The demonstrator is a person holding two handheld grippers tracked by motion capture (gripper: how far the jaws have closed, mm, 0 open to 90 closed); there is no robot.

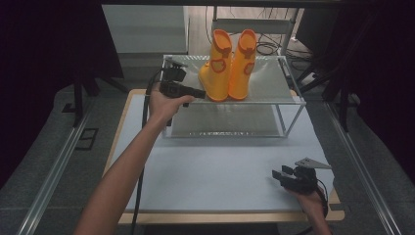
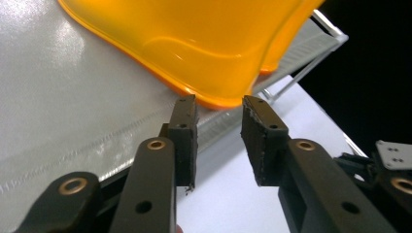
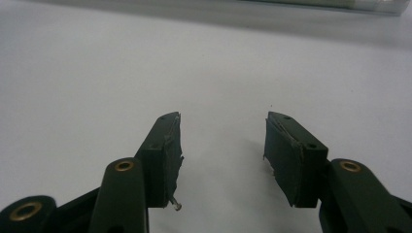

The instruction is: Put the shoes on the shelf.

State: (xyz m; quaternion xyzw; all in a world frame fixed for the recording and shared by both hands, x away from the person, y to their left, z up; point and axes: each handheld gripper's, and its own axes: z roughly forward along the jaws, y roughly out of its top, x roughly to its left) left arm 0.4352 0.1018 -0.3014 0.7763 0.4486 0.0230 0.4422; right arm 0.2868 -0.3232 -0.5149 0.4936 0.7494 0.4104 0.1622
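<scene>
Up at the far left, the left gripper (image 1: 195, 93) sat at the edge of the rack's (image 1: 288, 100) top shelf, its tips pointing right toward the toe of the nearer of two yellow boots (image 1: 216, 66). From the left gripper view, the jaws stood apart with nothing pinched between them; the boot's rounded sole edge (image 2: 214, 97) lay just beyond the tips, close but seemingly not touching the pads. Both boots stood upright side by side on that shelf, shafts rising straight up, toes turned toward the near side, the second boot (image 1: 242, 66) immediately to the right of the first. Any next move on the boots would likely fall to the left hand (image 1: 164, 105), since it was just beside them, with the boot to the right of its gripper and a little farther off. Well apart at the near right corner of the table (image 1: 205, 171), the right gripper (image 1: 280, 174) rested low over the white surface, its jaws wide and empty, pointing left.
</scene>
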